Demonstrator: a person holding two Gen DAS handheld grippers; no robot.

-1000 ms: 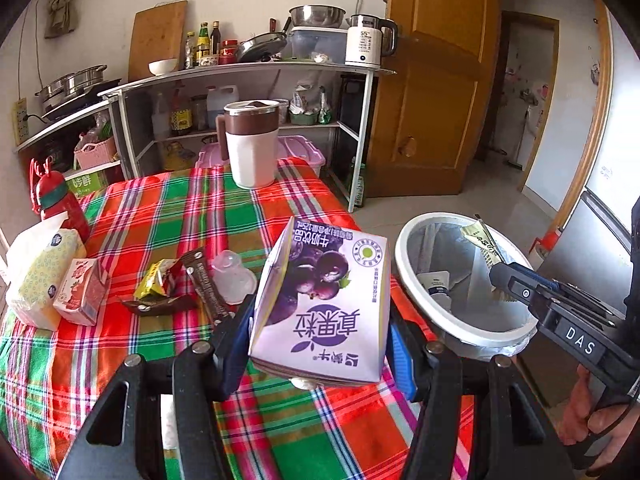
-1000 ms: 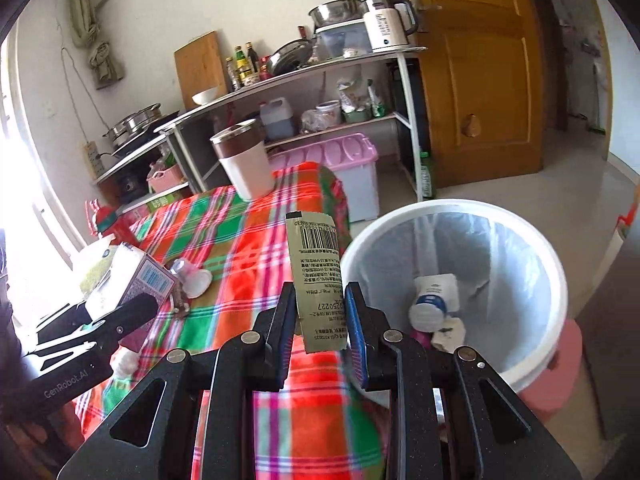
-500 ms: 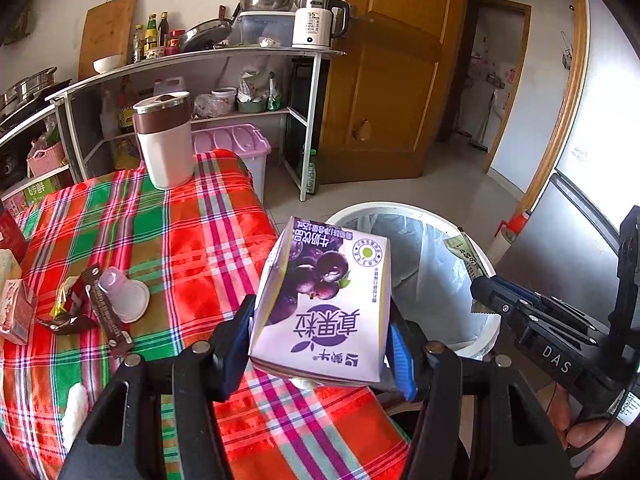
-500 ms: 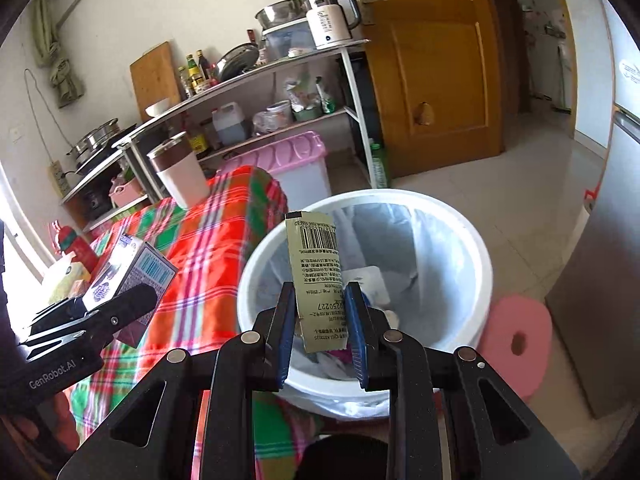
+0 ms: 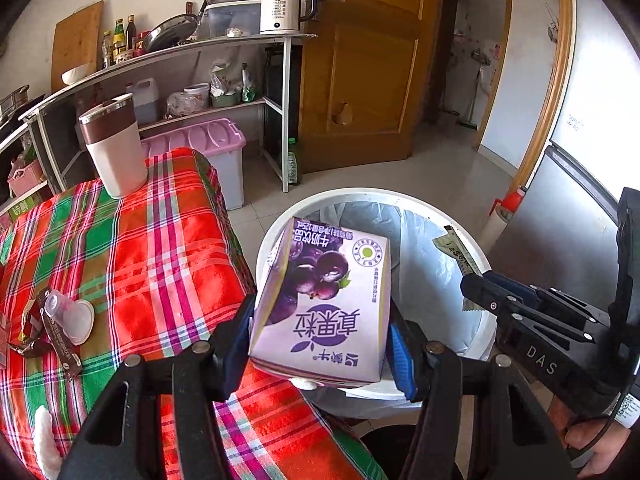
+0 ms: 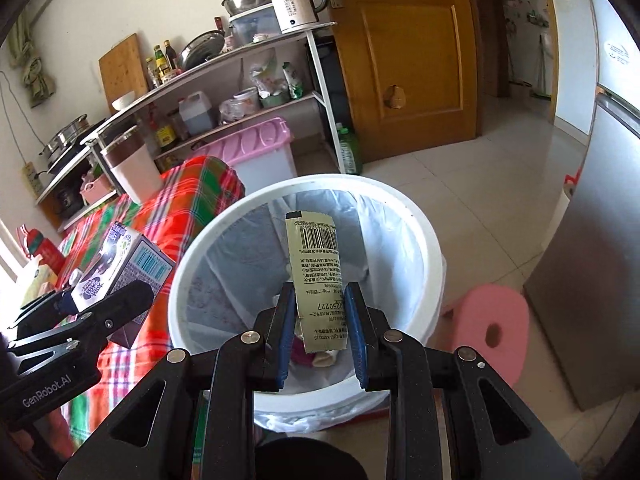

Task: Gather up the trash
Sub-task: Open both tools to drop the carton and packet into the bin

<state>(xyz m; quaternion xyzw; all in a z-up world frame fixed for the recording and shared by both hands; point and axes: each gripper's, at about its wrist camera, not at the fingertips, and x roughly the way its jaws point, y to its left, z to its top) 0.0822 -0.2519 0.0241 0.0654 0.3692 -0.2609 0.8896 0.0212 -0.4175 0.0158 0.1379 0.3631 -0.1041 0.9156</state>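
Trash in both grippers, both over or at the bin. Purple milk carton sits clamped between the blue pads of the left gripper, printed face up toward the camera, its lettering upside down; the pads press its two side walls. Carton hangs at the near left rim of the white bin, partly over the opening, partly over the table edge. Green wrapper, a flat strip with a barcode near its top end, stands upright between the pads of the right gripper, pinched at its lower part, the rest sticking up past the fingertips. Wrapper is directly above the bin's mouth in the right wrist view. Bin is lined with a clear bag and holds some refuse at the bottom, too hidden to name. From the left wrist view the right gripper comes in from the right, over the bin's far rim, a hand on its grip at the lower corner. Plaid tablecloth lies just left of the bin; on it a brown-topped white jug, a clear plastic cup lying on its side and dark wrappers beside the cup. Pink stool stands on the floor beside the bin.
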